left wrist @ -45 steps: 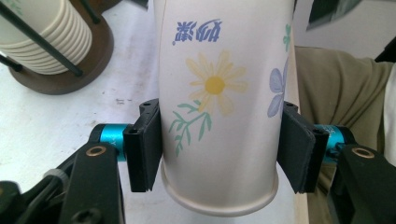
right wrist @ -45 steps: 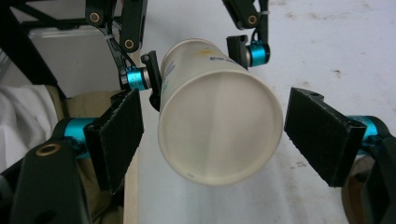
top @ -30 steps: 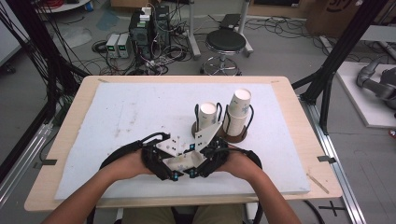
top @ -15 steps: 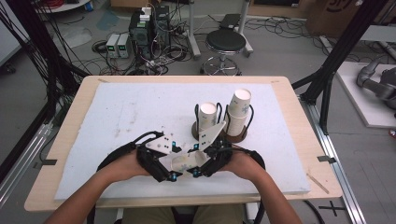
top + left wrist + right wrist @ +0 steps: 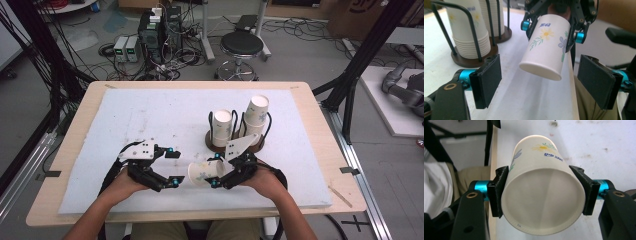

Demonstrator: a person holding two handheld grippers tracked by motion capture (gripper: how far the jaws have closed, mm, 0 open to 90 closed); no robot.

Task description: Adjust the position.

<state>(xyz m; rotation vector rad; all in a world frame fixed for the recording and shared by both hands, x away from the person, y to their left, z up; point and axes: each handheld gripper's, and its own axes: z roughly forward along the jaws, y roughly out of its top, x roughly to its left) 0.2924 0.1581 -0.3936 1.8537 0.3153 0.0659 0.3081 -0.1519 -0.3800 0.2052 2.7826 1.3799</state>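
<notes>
A white paper cup (image 5: 204, 173) with flower print lies on its side in the air, with my right gripper (image 5: 215, 171) shut on it. In the right gripper view the cup (image 5: 541, 192) sits squeezed between both pads (image 5: 499, 192). My left gripper (image 5: 172, 167) stands just left of the cup. Its jaws have just been opening and nothing is between them. In the left gripper view the cup (image 5: 546, 47) points one end at the left gripper (image 5: 542, 82), beyond its pads (image 5: 487, 80), with the right gripper (image 5: 552, 31) clamped on the far end.
A dark wire cup holder (image 5: 216, 146) stands behind the grippers with two stacks of paper cups (image 5: 221, 125) (image 5: 256, 114), also close by in the left gripper view (image 5: 466, 25). A white mat (image 5: 150, 115) covers the wooden table (image 5: 320, 150). A stool (image 5: 242, 45) stands beyond it.
My left gripper has opened and pulled away to the left from the cup. The right gripper keeps hold of the cup and has shifted a little.
</notes>
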